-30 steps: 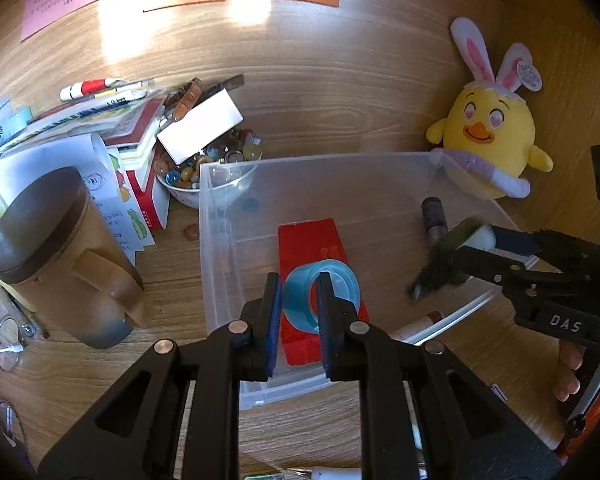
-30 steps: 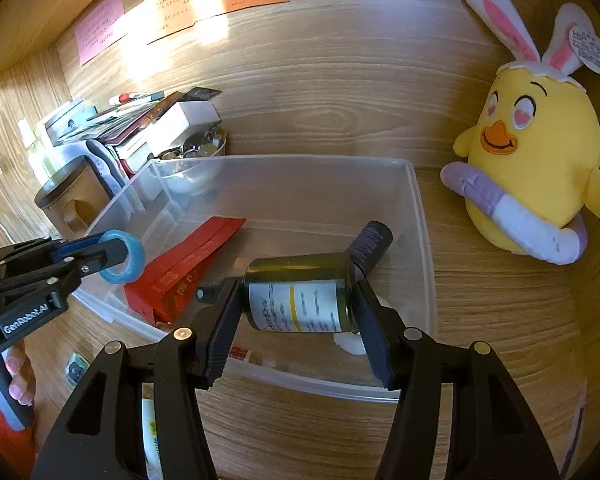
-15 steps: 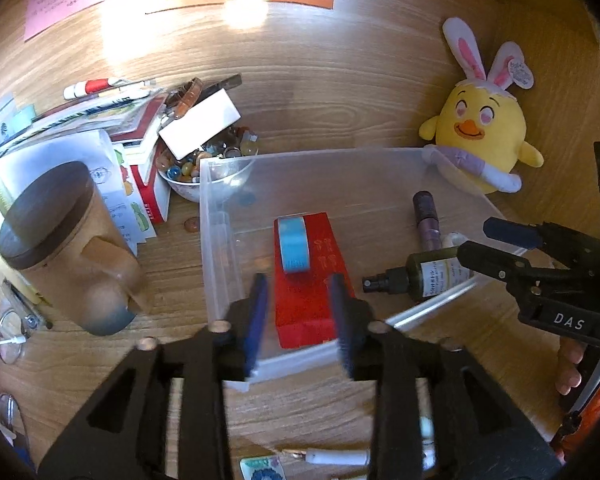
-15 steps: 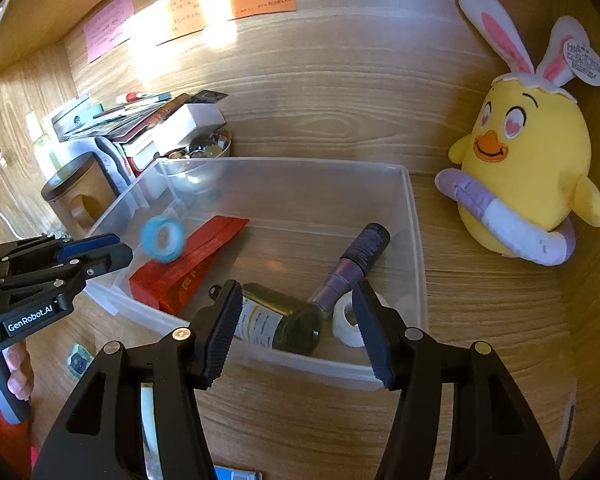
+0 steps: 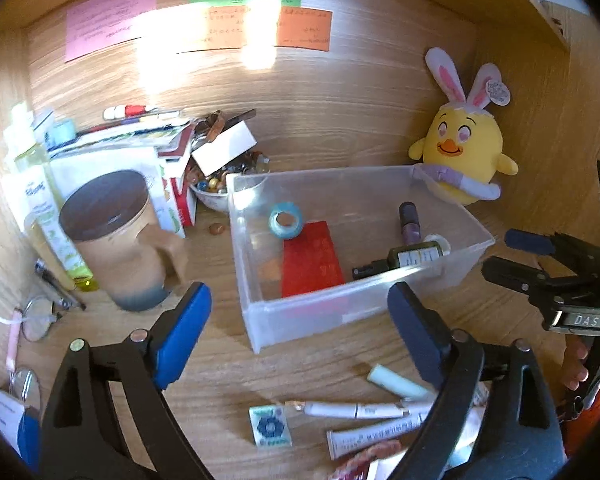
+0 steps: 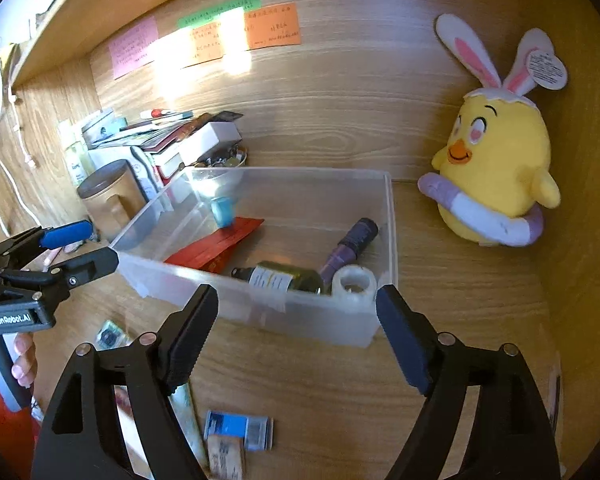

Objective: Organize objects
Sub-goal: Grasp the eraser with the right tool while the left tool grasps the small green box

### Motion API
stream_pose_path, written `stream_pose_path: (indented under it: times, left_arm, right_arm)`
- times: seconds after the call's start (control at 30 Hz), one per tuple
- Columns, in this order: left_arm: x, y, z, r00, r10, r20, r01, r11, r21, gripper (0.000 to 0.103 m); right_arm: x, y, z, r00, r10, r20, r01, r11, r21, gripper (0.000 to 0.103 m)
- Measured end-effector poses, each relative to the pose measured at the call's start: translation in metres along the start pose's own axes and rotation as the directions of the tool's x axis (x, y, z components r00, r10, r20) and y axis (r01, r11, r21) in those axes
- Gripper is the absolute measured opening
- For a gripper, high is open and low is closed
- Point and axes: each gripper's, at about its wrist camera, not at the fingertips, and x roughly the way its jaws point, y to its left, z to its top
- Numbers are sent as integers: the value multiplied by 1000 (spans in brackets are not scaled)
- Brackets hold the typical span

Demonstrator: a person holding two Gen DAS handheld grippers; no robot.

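clear bin (image 5: 476,236), tape roll (image 5: 286,221), green bottle (image 6: 288,278) inside

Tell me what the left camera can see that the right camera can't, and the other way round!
Only the left wrist view shows the glasses by the brown mug, the pale green stick and the white pens in front of the bin.

Only the right wrist view shows the blue-and-white packet near the front edge.

Both show the clear bin holding the blue tape roll, the red packet, the green bottle, and the yellow chick plush.
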Motion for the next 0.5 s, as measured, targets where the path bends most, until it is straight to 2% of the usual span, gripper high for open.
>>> stream_pose_path:
  times: [0.5]
  left_arm:
    - [-14, 19, -47, 996, 52, -77, -55, 998, -40, 91]
  right_arm:
    - [-20, 15, -52, 999, 25, -45, -26, 999, -19, 79]
